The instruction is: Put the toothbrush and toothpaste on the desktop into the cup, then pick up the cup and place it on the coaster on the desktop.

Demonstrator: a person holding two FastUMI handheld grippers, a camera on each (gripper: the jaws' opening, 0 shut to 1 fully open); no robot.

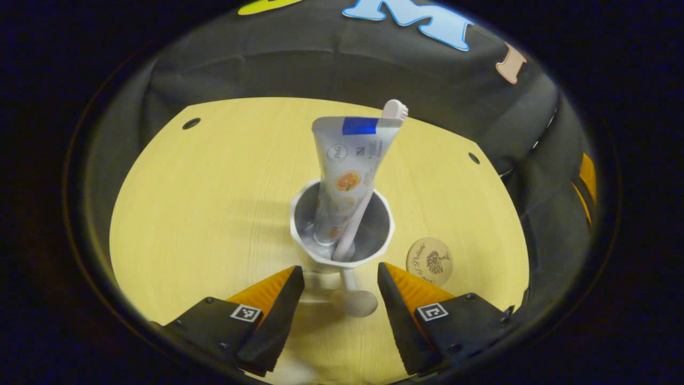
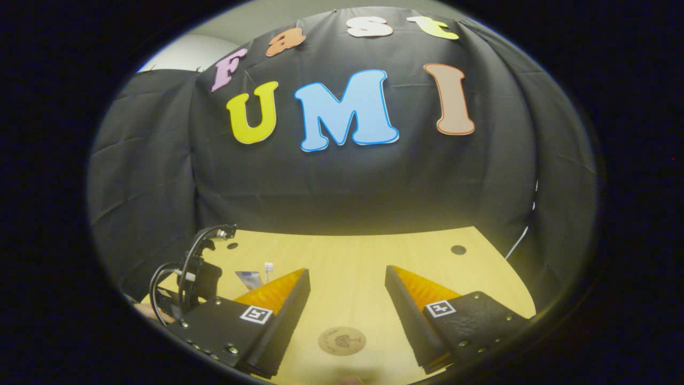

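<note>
Toothpaste and toothbrush both stand in the white cup, leaning together toward one o'clock, brush head up beside the tube's crimped end. The cup sits on the yellow desktop, just ahead of the left gripper, whose fingers are spread wide, one to each side of the cup's near wall, touching nothing that I can see. The round coaster lies bare at the cup's four o'clock, just beside it. In the right gripper view, the right gripper is released, fingers wide apart and holding nothing, above the coaster.
</note>
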